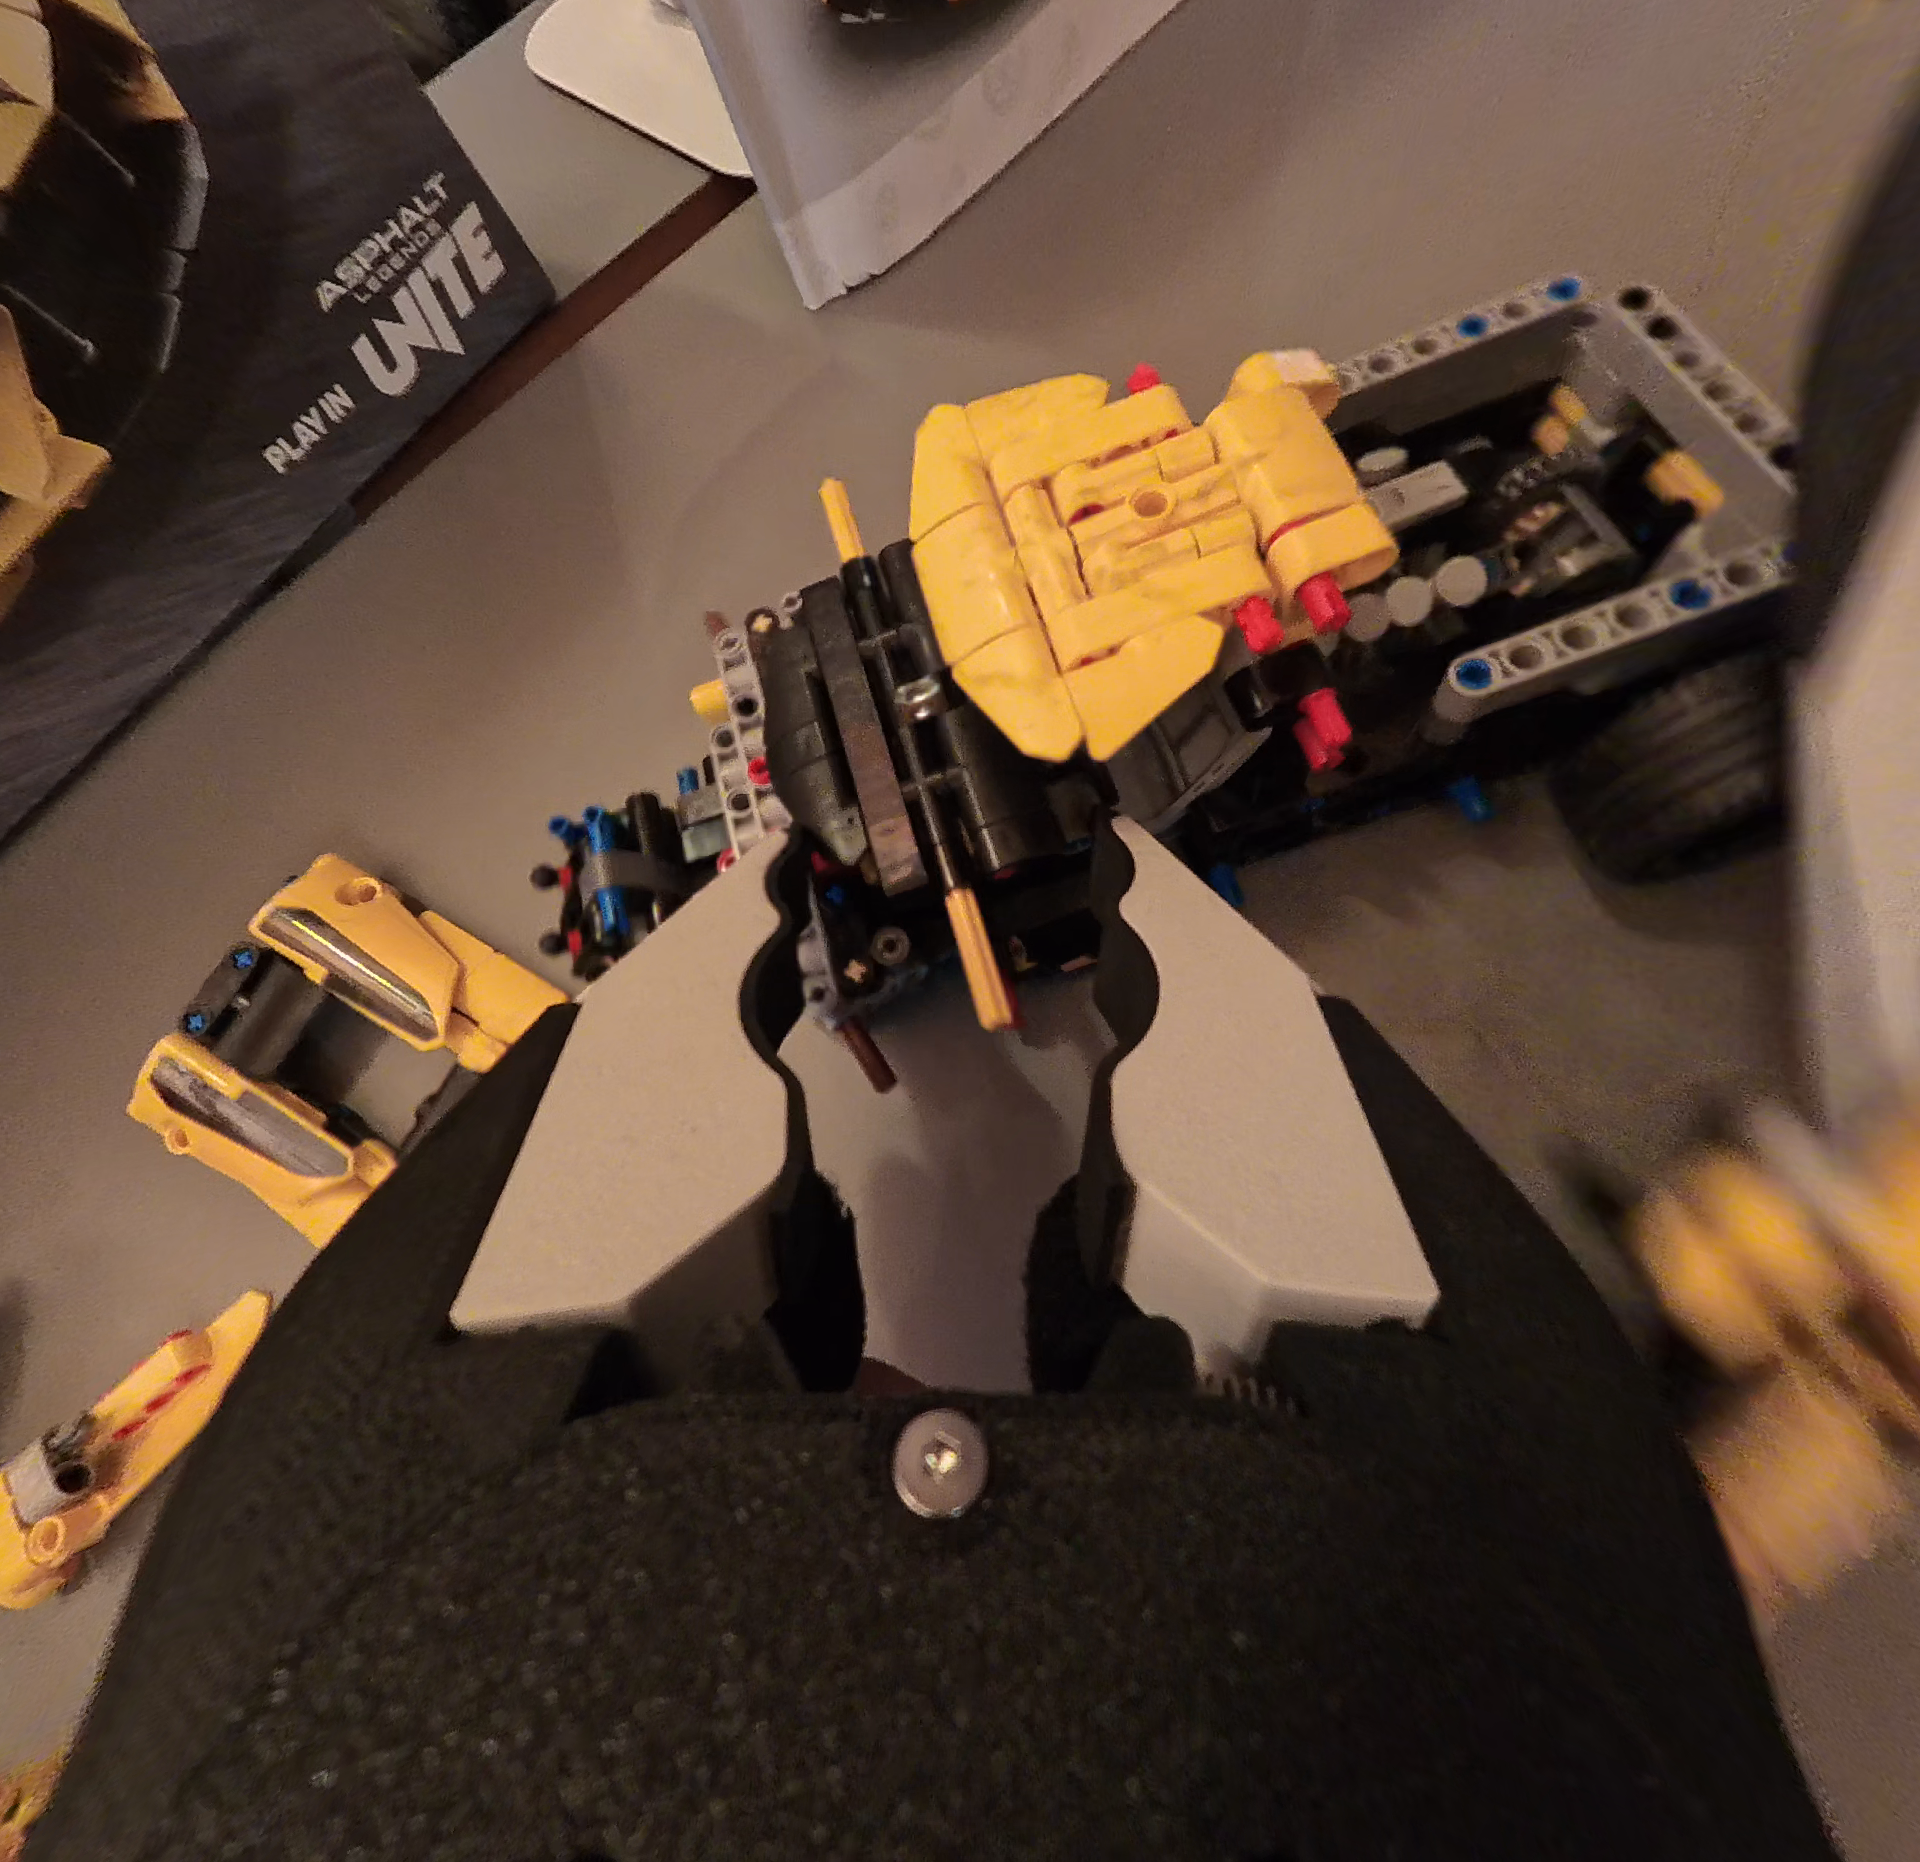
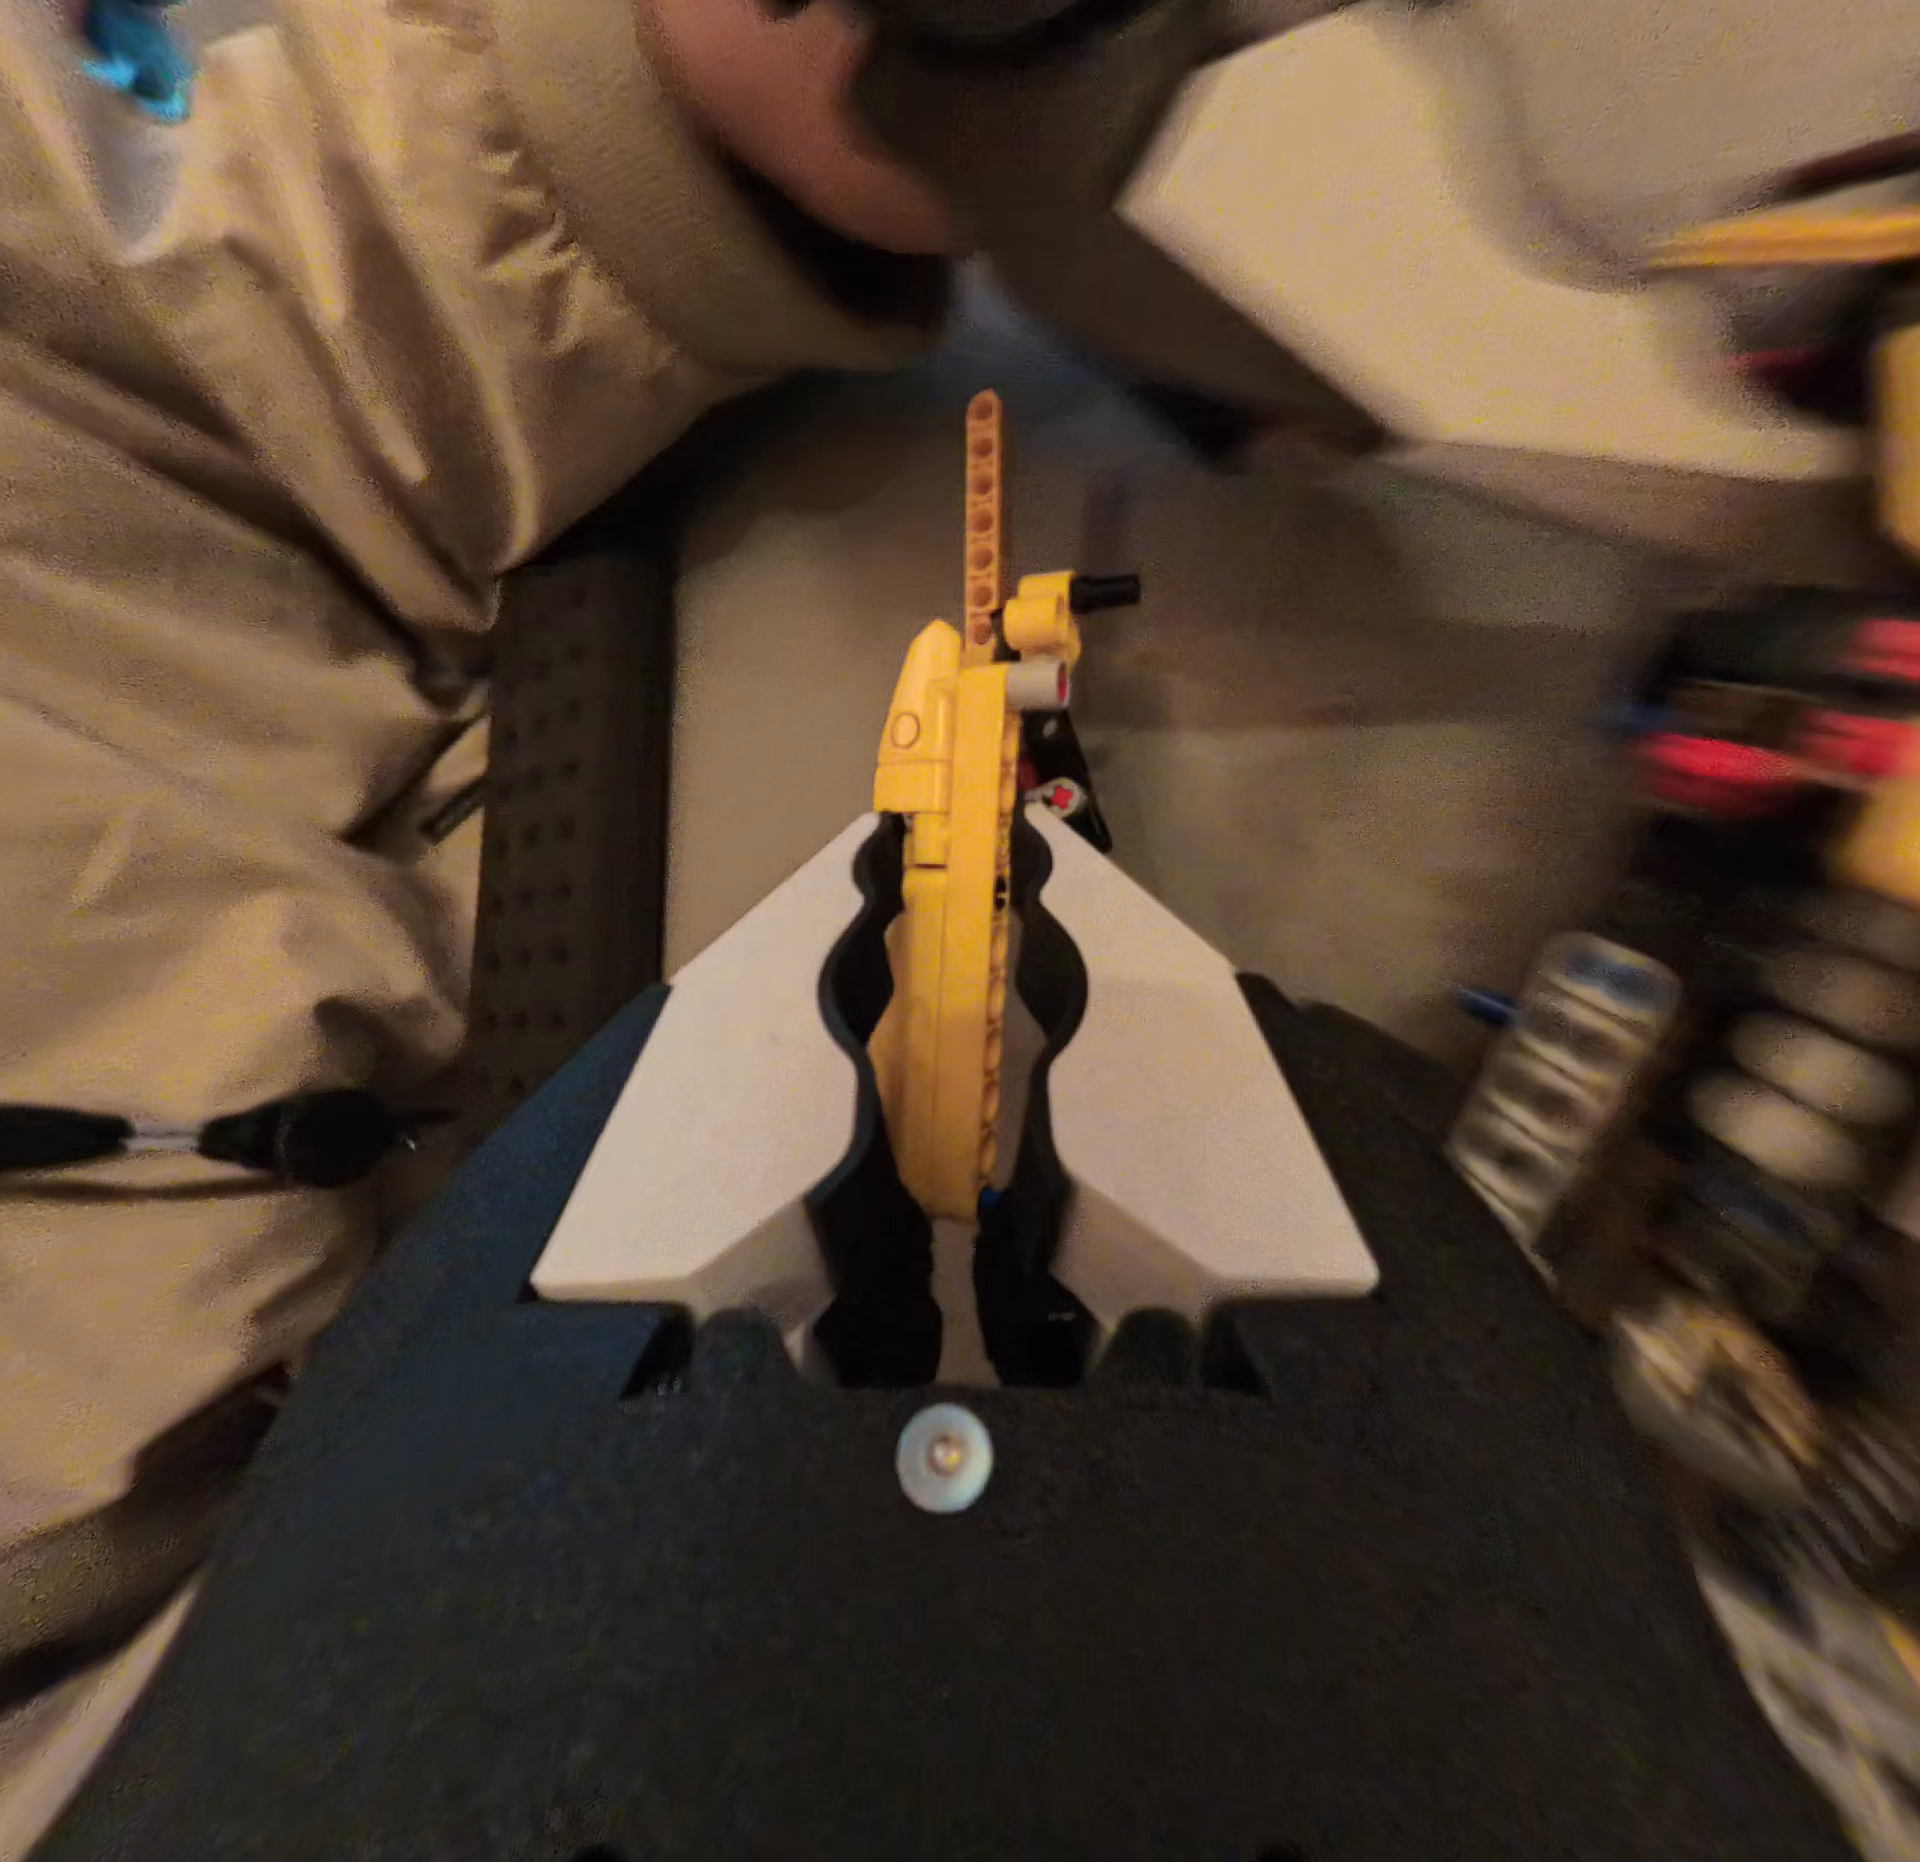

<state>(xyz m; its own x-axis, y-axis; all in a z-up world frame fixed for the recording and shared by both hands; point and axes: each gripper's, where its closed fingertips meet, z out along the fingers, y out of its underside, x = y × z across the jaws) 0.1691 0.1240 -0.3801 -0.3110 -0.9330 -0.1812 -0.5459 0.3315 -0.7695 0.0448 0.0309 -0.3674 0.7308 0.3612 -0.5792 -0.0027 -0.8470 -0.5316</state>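
Note:
My left gripper [image 1: 945, 846] is closed around the black front block of a brick-built car chassis [image 1: 904, 732] that stands on the grey table [image 1: 520, 617]. The chassis carries a yellow seat-like assembly [image 1: 1132, 555], a grey holed frame [image 1: 1621, 358] and a black tyre [image 1: 1673, 773]. My right gripper [image 2: 951, 825] is shut on a flat yellow panel assembly [image 2: 951, 981], held edge-on in the air. A tan holed beam [image 2: 984, 513] and a black pin [image 2: 1107, 591] stick out of its far end. The chassis shows only as a blur at the right of the right wrist view [image 2: 1787, 773].
A yellow and black body section [image 1: 332, 1033] and a smaller yellow part [image 1: 125, 1417] lie on the table to the left. A dark printed box [image 1: 260, 358] and a grey booklet [image 1: 935, 98] lie beyond. A person's beige sleeve [image 2: 260, 462] fills the left of the right wrist view.

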